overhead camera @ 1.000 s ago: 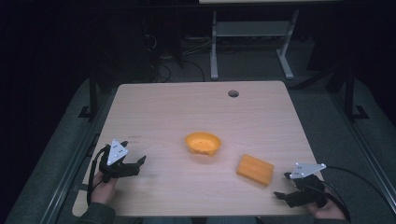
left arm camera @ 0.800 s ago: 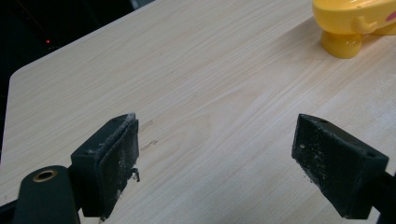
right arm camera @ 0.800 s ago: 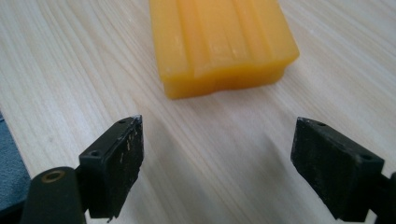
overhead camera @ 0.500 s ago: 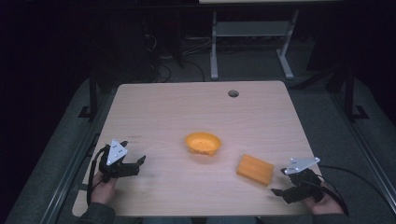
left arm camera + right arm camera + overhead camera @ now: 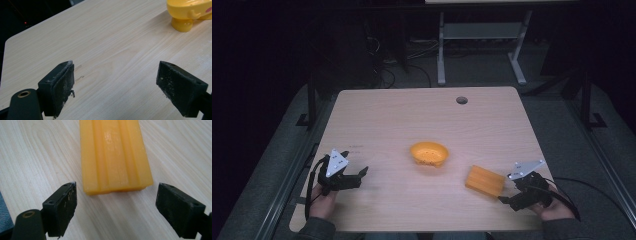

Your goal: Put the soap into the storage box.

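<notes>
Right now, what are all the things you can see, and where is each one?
Bowl: one, orange-yellow, middle of the table, standing on a small foot.
Block: one, orange, ridged top, flat on the table, right of the bowl, just ahead of the right tool.
Table: one, pale wood, with a round hole near its far edge.
Frame: one, grey metal, on the dark floor behind the table.
Cables: a few, dark, on the floor behind the table.
Left tool: one, black, near left of the table, open, holding nothing.
Right tool: one, black, near right of the table, open, aimed at the block.
Hands: two, each holding a tool.
</notes>
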`<state>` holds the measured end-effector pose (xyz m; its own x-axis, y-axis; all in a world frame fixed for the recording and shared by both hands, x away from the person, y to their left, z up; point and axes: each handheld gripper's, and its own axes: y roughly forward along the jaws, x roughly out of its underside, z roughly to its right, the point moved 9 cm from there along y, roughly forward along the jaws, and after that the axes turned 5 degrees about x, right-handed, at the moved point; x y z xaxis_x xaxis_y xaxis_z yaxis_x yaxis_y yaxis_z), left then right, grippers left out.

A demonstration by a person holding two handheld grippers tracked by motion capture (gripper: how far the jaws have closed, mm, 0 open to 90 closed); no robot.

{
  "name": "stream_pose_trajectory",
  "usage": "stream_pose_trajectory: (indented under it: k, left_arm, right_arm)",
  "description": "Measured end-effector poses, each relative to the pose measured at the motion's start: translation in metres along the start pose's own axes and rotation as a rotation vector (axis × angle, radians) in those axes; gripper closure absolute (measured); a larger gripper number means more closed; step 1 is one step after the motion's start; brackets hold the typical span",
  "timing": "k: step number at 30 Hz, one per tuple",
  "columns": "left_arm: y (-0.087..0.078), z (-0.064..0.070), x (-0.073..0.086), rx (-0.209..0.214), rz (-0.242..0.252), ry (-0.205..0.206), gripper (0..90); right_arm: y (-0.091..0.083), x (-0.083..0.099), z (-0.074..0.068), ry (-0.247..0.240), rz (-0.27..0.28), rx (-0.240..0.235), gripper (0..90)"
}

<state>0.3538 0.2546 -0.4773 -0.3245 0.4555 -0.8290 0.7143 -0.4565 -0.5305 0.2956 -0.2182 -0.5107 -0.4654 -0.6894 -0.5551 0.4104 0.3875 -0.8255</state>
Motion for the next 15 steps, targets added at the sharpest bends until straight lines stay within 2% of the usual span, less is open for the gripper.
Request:
stream_pose_trajectory:
  k: [15]
  left_arm:
    - [0.0, 0.001, 0.0, 0.003, 0.0, -0.001, 14.1]
  right_arm:
    - [0.006, -0.015, -0.001, -0.032, -0.022, -0.012, 16.8]
